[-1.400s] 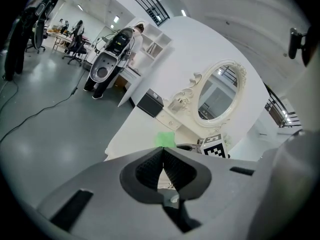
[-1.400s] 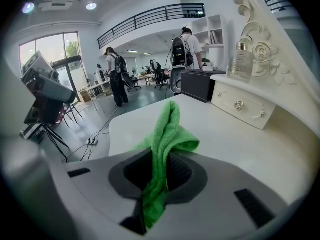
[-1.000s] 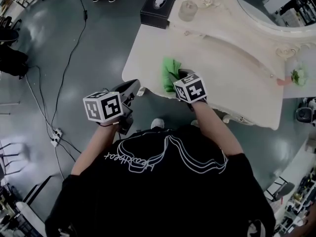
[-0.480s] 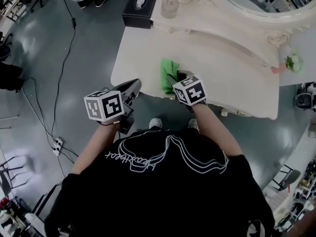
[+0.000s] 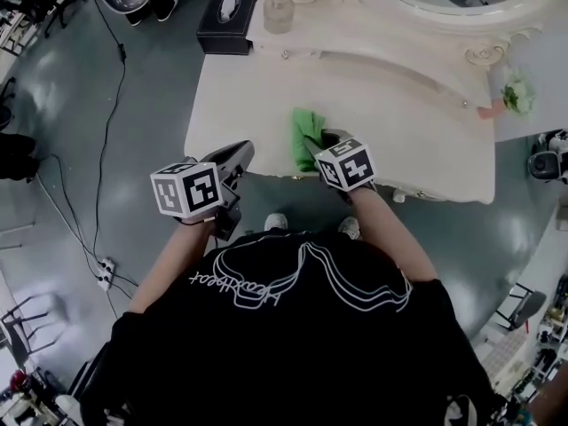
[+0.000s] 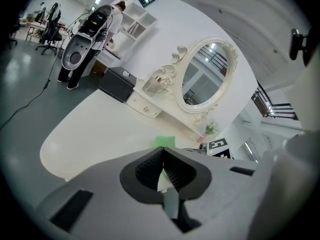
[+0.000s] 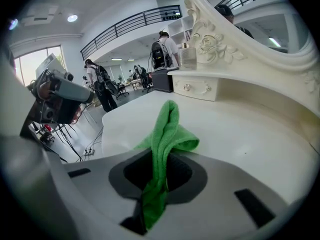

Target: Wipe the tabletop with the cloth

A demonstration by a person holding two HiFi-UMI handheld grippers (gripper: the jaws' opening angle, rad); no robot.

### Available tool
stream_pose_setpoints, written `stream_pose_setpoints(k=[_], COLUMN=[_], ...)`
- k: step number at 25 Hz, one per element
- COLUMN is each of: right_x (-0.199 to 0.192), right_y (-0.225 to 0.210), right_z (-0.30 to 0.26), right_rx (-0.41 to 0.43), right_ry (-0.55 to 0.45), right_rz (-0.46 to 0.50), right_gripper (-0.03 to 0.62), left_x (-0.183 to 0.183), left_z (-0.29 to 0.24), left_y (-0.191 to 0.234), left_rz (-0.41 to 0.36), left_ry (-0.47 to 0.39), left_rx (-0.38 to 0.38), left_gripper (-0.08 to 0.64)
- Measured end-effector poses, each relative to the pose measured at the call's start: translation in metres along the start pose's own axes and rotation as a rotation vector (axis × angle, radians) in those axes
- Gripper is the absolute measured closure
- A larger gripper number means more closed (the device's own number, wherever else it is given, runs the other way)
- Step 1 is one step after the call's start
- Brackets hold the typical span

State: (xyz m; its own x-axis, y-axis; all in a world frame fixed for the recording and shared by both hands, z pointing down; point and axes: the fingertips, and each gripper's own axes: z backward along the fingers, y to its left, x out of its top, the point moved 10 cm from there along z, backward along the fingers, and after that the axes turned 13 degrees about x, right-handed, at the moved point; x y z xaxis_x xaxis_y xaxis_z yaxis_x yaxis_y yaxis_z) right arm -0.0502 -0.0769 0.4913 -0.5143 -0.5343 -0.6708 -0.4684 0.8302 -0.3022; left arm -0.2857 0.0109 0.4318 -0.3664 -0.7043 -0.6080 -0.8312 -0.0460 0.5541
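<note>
Cloth, green microfibre [image 7: 165, 129], bunched, pinched fast between jaws of right gripper [image 7: 159, 173]; loose end lies on cream oval tabletop [image 5: 399, 118], near front edge, left of centre. Left gripper [image 6: 162, 171] jaws pressed together on nothing, held off table edge, over grey floor. Likely best: lower cloth flat before sweeping, let fabric rather than jaw tips touch surface, overlap strokes toward back, stop short of black tissue box [image 5: 226, 11] and glass jar [image 5: 278, 11].
</note>
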Motion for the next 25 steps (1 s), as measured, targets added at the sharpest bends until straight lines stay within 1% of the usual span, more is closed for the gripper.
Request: stream_pose_setpoints(k=[7, 17, 25], right_x=[-0.014, -0.026, -0.035], right_y=[-0.015, -0.030, -0.042], right_z=[0.020, 0.038, 0.055], right_rx=[-0.009, 0.000, 0.006], right_ry=[-0.007, 0.005, 0.018], right_rz=[-0.026, -0.015, -0.004], right_gripper=[0.537, 0.537, 0.537], left_x=[-0.001, -0.010, -0.012], left_z=[-0.008, -0.016, -0.022], left_y=[-0.019, -0.042, -0.063], left_rz=[-0.010, -0.001, -0.012], left_ry=[0.001, -0.011, -0.011], left_rx=[-0.008, 0.005, 0.010], left_gripper=[0.556, 0.555, 0.555])
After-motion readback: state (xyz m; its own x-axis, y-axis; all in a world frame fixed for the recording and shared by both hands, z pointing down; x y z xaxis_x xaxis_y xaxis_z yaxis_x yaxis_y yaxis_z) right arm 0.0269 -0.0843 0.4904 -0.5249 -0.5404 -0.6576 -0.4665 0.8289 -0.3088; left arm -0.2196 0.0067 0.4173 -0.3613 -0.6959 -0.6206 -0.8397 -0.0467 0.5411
